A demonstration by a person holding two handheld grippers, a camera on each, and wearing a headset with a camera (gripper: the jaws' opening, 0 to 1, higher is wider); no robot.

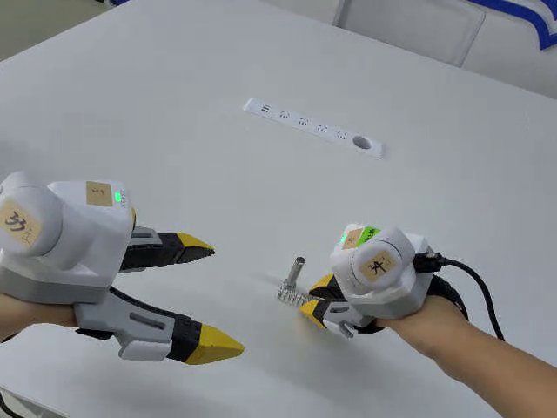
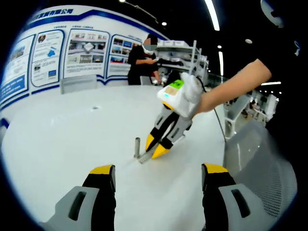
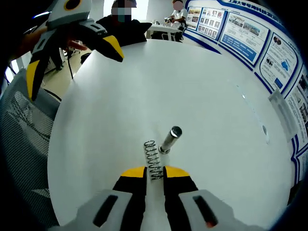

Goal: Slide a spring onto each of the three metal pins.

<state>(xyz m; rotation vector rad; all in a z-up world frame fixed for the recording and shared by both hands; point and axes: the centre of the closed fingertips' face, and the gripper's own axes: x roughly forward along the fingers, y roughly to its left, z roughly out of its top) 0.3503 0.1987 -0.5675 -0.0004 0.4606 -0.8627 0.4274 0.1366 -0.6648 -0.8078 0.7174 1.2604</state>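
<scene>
A short metal pin (image 1: 297, 270) stands upright on the white table (image 1: 261, 192), also seen as the pin (image 3: 170, 138) and the pin (image 2: 137, 147). A small steel spring (image 3: 153, 159) sticks out of my right gripper (image 3: 154, 171), whose yellow tips are shut on its near end. The spring (image 1: 292, 296) lies level, just beside the pin's base. My left gripper (image 1: 213, 300) hovers open and empty to the left of the pin, with its tips wide apart (image 2: 159, 174). The right gripper (image 2: 156, 144) shows in the left gripper view, low beside the pin.
A white power strip (image 1: 312, 127) lies flat further back on the table. A mesh chair (image 3: 24, 139) stands at the table edge. Other people are beyond the far end of the table (image 3: 125, 19). Posters line the wall.
</scene>
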